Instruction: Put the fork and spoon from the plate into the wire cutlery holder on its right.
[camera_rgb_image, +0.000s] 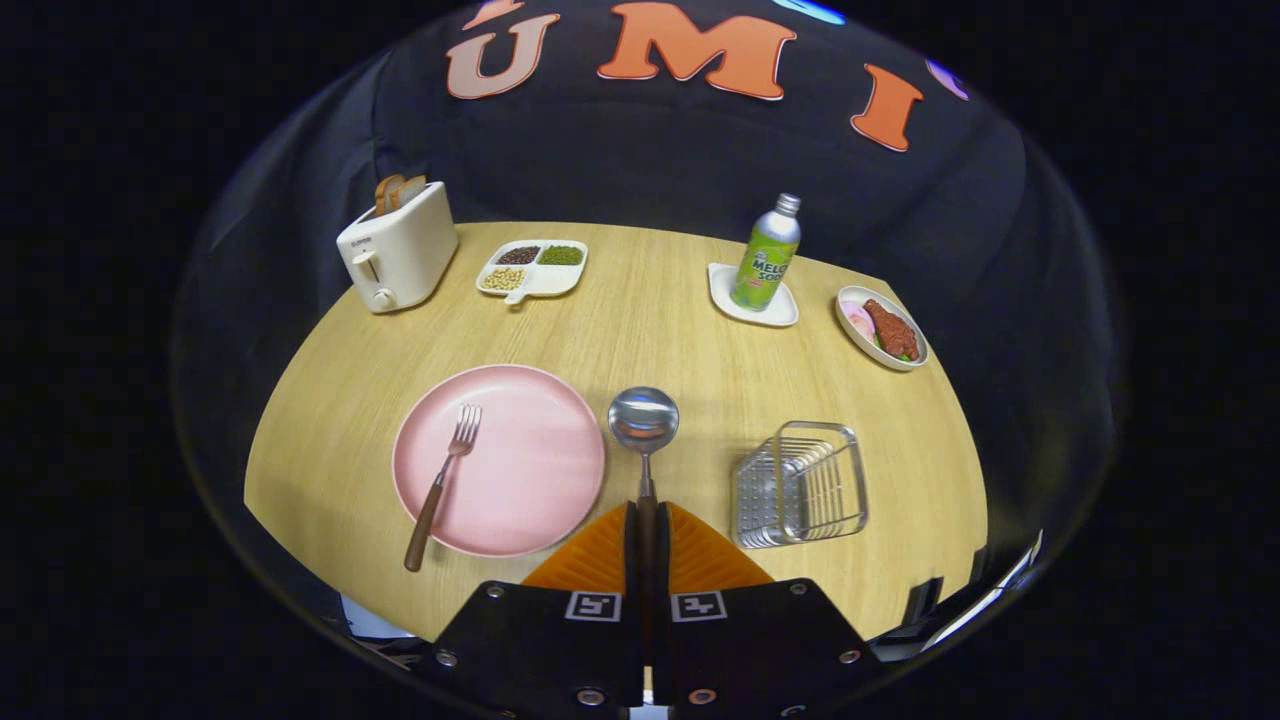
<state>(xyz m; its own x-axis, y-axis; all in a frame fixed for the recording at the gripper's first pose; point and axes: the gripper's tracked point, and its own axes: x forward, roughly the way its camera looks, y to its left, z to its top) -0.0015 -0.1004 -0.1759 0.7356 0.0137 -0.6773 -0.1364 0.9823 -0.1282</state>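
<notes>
One wooden bench (640, 320) carries one pink plate (520, 470) with one fork (445, 480) lying on it, handle overhanging the rim, and one wire cutlery holder (800, 485) to its right. The gripper (646, 540) is closed on one spoon (644, 425), bowl between plate and holder.

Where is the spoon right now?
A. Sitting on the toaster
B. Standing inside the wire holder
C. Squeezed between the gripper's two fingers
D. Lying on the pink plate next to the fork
C. The gripper has both fingers closed on the spoon handle, with the bowl sticking out ahead of them above the table, between the pink plate and the wire cutlery holder; the fork lies on the plate.
</notes>
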